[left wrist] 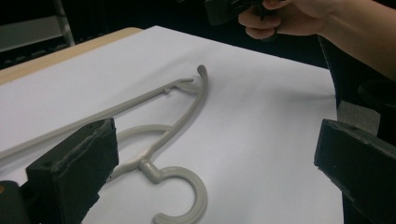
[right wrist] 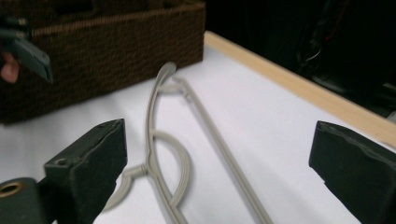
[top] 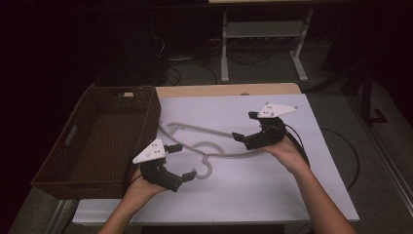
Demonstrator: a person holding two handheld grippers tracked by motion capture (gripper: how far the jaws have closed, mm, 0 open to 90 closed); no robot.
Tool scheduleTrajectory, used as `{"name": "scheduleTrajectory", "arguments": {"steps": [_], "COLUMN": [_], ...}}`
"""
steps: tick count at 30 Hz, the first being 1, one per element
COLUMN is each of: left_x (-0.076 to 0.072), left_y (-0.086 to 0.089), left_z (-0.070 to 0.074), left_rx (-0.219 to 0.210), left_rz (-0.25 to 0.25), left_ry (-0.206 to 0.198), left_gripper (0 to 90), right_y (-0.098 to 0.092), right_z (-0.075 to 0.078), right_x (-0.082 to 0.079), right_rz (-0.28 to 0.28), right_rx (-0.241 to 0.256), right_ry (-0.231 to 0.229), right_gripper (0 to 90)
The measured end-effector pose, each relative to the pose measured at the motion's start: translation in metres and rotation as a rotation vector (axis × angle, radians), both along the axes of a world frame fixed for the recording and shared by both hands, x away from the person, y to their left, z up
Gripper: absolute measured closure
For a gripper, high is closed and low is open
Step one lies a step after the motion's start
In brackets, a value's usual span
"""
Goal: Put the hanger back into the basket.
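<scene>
A pale grey plastic clothes hanger (top: 209,146) lies flat on the white-covered surface (top: 272,195), just beside the dark brown woven basket (top: 104,141) — between the left hand-held gripper (top: 184,161) and the right hand-held gripper (top: 245,126), both spread wide, holding nothing.

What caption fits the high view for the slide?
Two open grippers, left gripper and right gripper, flank a grey hanger on white sheet, beside wicker basket.

Hanger (top: 209,146) right of basket (top: 97,141)
</scene>
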State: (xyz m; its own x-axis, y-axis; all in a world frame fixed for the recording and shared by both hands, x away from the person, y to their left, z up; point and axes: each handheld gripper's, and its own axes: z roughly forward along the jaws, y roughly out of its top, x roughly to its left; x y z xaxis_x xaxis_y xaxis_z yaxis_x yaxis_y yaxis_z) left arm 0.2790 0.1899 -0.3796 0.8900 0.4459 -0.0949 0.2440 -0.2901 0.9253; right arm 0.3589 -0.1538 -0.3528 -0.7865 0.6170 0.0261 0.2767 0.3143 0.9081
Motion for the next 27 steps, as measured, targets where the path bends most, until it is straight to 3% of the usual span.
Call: {"name": "scheduleTrajectory", "arguments": {"steps": [3, 4, 6, 7, 14, 15, 16, 17, 27], "left_x": [-0.001, -0.001, -0.001, -0.001, -0.001, -0.001, -0.001, -0.001, -0.001], "left_y": [-0.001, -0.001, -0.001, 0.0, 0.001, 0.001, 0.001, 0.002, 0.002], "left_z": [-0.004, -0.004, -0.006, -0.006, -0.008, -0.008, -0.008, -0.008, -0.008], "left_rx": [0.011, 0.016, 0.013, 0.013, 0.007, 0.008, 0.01, 0.01, 0.004], "left_rz": [-0.005, -0.008, -0.01, -0.008, -0.003, -0.002, -0.003, -0.002, -0.001], "left_ry": [0.005, 0.007, 0.01, 0.013, 0.02, 0.02, 0.019, 0.021, 0.022], "left_gripper": [0.0, 0.0, 0.0, 0.0, 0.0, 0.0, 0.0, 0.0, 0.0], "right_y": [0.006, 0.006, 0.009, 0.014, 0.028, 0.031, 0.031, 0.036, 0.048], "right_z": [-0.006, -0.006, -0.01, -0.014, -0.029, -0.038, -0.038, -0.048, -0.071], "right_x": [0.009, 0.009, 0.013, 0.017, 0.024, 0.027, 0.027, 0.029, 0.035], "right_rz": [0.061, 0.061, 0.103, 0.14, 0.198, 0.224, 0.224, 0.248, 0.343], "right_rx": [-0.039, -0.039, -0.082, -0.108, -0.192, -0.254, -0.254, -0.317, -0.424], "right_ry": [0.055, 0.055, 0.074, 0.105, 0.169, 0.172, 0.172, 0.183, 0.176], "right_gripper": [10.3, 10.3, 13.9, 16.9, 29.6, 33.4, 33.4, 37.9, 57.6]}}
